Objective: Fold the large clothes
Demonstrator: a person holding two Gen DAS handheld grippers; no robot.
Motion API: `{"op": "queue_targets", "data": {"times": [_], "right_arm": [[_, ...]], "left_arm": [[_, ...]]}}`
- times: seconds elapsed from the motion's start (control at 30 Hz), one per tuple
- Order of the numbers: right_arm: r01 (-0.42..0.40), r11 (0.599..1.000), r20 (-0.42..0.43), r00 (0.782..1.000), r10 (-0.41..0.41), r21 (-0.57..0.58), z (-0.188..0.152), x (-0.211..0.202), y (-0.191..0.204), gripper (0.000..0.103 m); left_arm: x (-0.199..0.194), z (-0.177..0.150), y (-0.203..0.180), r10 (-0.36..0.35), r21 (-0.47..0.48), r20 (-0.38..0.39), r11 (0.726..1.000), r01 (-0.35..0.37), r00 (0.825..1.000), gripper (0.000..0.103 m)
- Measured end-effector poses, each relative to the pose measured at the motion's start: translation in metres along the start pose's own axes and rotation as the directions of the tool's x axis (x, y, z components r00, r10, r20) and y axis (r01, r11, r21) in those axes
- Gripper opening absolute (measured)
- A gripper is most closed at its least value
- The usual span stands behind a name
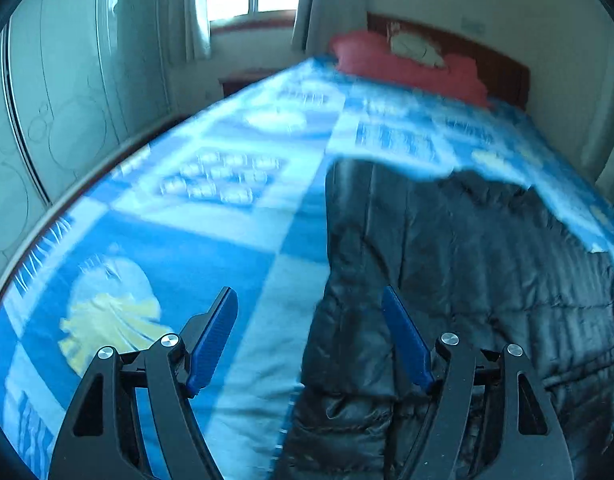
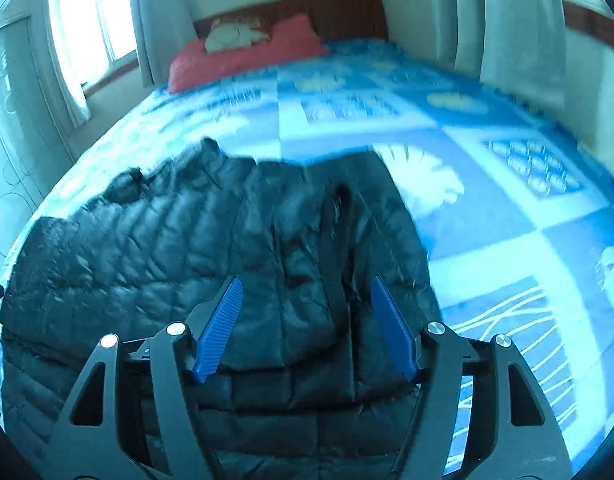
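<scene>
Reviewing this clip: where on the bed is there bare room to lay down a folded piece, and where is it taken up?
Free: the blue blanket between the black puffer jacket and the wardrobe-side edge; the stretch between the jacket's top edge and the red pillow; the checkered area on the jacket's curtain side. Crowded: the near end under the jacket, and the headboard end with the pillow.
</scene>
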State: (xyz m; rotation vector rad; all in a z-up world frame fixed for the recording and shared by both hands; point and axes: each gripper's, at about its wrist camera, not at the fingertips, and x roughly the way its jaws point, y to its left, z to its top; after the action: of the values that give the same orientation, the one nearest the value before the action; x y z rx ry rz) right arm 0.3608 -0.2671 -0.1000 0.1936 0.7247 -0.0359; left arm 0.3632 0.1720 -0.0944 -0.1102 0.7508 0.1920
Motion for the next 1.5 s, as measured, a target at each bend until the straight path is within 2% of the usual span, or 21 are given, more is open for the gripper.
{"op": "queue_targets", "data": {"times": [0.07, 0.13, 0.27, 0.4, 0.47, 0.6, 0.7, 0.8, 0.9, 1.0, 1.03, 1.17, 1.3, 1.43, 1.5], "right_arm": [[-0.021, 1.000, 0.013, 1.000, 0.021, 0.009, 0.005, -0.002, 0.005, 0.067], [-0.048, 0.999, -0.004, 0.999, 0.048, 0.006, 0.010, 0.005, 0.016, 0.066], [-0.061, 0.997, -0.054, 0.997, 0.059, -0.044, 0.007, 0.032, 0.040, 0.065], [-0.033, 0.997, -0.138, 0.990, 0.023, -0.072, -0.010, 0.063, 0.048, 0.066], [-0.042, 0.996, -0.142, 0.989, 0.030, -0.079, -0.017, 0.069, 0.046, 0.067], [-0.069, 0.996, -0.122, 0.991, 0.061, -0.062, -0.006, 0.054, 0.047, 0.066], [-0.093, 0.995, -0.072, 0.993, 0.091, -0.026, 0.011, 0.044, 0.044, 0.066], [-0.072, 0.997, -0.075, 0.995, 0.071, -0.016, 0.029, 0.058, 0.044, 0.066], [-0.031, 0.999, -0.107, 0.994, 0.026, -0.038, 0.034, 0.084, 0.045, 0.066], [-0.006, 0.997, -0.134, 0.991, -0.005, -0.078, 0.026, 0.106, 0.044, 0.069], [-0.007, 0.997, -0.133, 0.991, -0.004, -0.082, 0.023, 0.109, 0.044, 0.069], [-0.009, 0.996, -0.132, 0.991, -0.002, -0.087, 0.019, 0.115, 0.042, 0.070], [-0.011, 0.997, -0.137, 0.991, 0.001, -0.072, 0.022, 0.099, 0.041, 0.070], [-0.018, 0.999, -0.099, 0.995, 0.013, -0.051, 0.011, 0.065, 0.032, 0.070], [-0.012, 0.999, -0.127, 0.992, 0.005, -0.052, 0.001, 0.068, 0.028, 0.070]], "left_arm": [[-0.009, 0.007, -0.005, -0.007, 0.005, 0.036, 1.000, 0.007, 0.999, 0.074], [-0.011, 0.014, -0.018, -0.048, 0.017, 0.057, 0.999, 0.047, 0.997, 0.074], [0.013, 0.016, -0.054, -0.068, 0.089, 0.023, 0.994, 0.066, 0.997, 0.074], [0.054, -0.001, -0.065, 0.034, 0.139, -0.071, 0.990, -0.024, 0.997, 0.075], [0.065, -0.008, -0.065, 0.054, 0.171, -0.089, 0.985, -0.038, 0.995, 0.075], [0.044, -0.002, -0.063, 0.051, 0.179, -0.059, 0.983, -0.040, 0.997, 0.075], [0.019, 0.012, -0.063, -0.014, 0.148, 0.027, 0.989, 0.010, 1.000, 0.075], [0.021, 0.032, -0.068, -0.052, 0.124, 0.069, 0.991, 0.044, 0.996, 0.075], [0.051, 0.041, -0.076, -0.006, 0.136, 0.031, 0.991, 0.002, 0.999, 0.075], [0.090, 0.036, -0.075, 0.059, 0.156, -0.062, 0.987, -0.049, 0.996, 0.075], [0.098, 0.032, -0.073, 0.061, 0.159, -0.082, 0.986, -0.048, 0.995, 0.075], [0.114, 0.023, -0.068, 0.078, 0.167, -0.084, 0.984, -0.063, 0.993, 0.079], [0.098, 0.027, -0.066, 0.088, 0.162, -0.079, 0.984, -0.075, 0.993, 0.079], [0.059, 0.017, -0.056, 0.023, 0.117, -0.012, 0.993, -0.021, 1.000, 0.079], [0.058, 0.003, -0.052, 0.017, 0.133, -0.033, 0.991, -0.012, 0.999, 0.079]]}}
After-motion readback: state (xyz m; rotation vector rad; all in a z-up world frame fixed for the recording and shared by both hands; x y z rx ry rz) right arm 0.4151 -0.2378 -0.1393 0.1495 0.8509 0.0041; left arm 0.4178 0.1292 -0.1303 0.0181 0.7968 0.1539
